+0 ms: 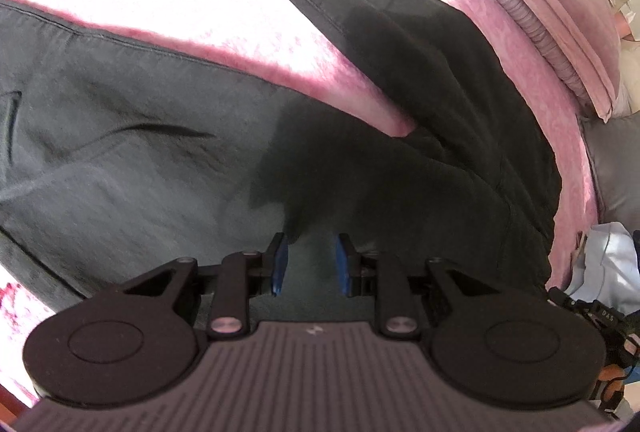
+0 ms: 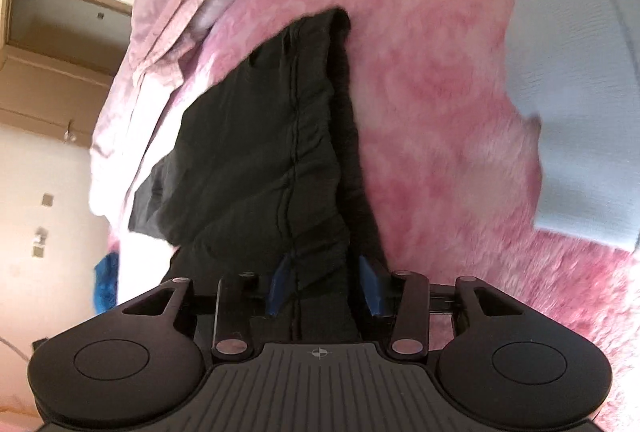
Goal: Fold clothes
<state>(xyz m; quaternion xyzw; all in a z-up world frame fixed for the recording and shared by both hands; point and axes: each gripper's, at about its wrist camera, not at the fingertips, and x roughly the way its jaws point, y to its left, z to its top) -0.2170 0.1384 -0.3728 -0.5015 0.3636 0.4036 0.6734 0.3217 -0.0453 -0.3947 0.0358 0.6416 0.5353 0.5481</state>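
Note:
Dark grey trousers (image 1: 132,160) lie spread on a pink fleece blanket (image 1: 248,48), with the two legs running away toward the upper left and upper middle. My left gripper (image 1: 312,262) is open and hovers just over the cloth near the crotch, with nothing between its blue pads (image 1: 280,264). In the right wrist view the trousers' gathered waistband (image 2: 280,160) runs up from my right gripper (image 2: 326,282). That gripper is open with the waistband cloth lying between its blue pads (image 2: 370,284), which do not squeeze it.
A folded light blue garment (image 2: 580,120) lies on the pink blanket (image 2: 440,92) at the right. Pink bedding and a pillow (image 1: 552,16) are heaped at the far side. A wall and wooden door frame (image 2: 52,80) stand to the left.

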